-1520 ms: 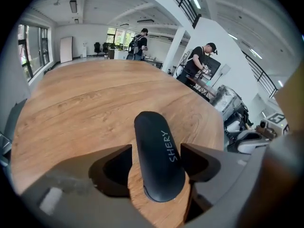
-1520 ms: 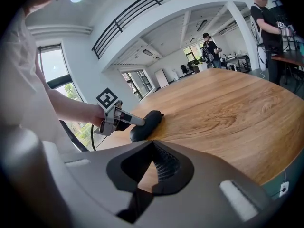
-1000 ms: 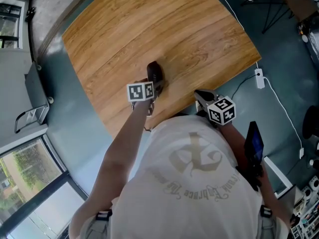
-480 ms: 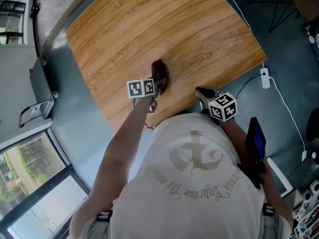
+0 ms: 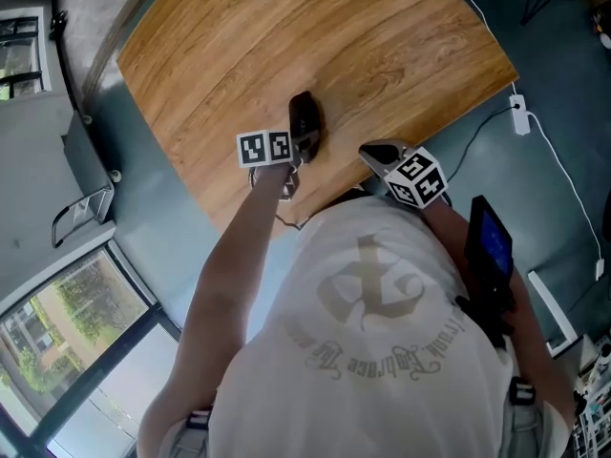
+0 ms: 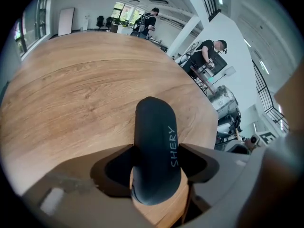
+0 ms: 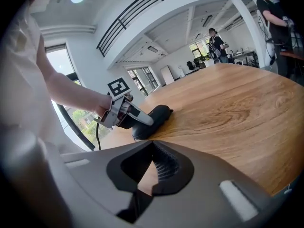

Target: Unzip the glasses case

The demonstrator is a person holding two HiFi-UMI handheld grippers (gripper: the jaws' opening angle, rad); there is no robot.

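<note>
The left tool (image 5: 300,151) clamps the near end of the glasses case (image 5: 304,119), which lies near the desk's (image 5: 286,36) 6 o'clock edge. The right tool (image 5: 374,151), clenched and empty, hovers at the case's 4 o'clock. The case looks braced; next, the right tool likely must open and pinch the zipper pull.

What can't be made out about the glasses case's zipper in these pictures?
- Zipper and pull: the left gripper view shows only the smooth top of the glasses case; the left gripper clamps over its sides.
- Head view: the case is small and dark, its near end under that gripper.
- Right gripper view: a nub at the far end is too small to name; the left gripper hides the near half.
</note>
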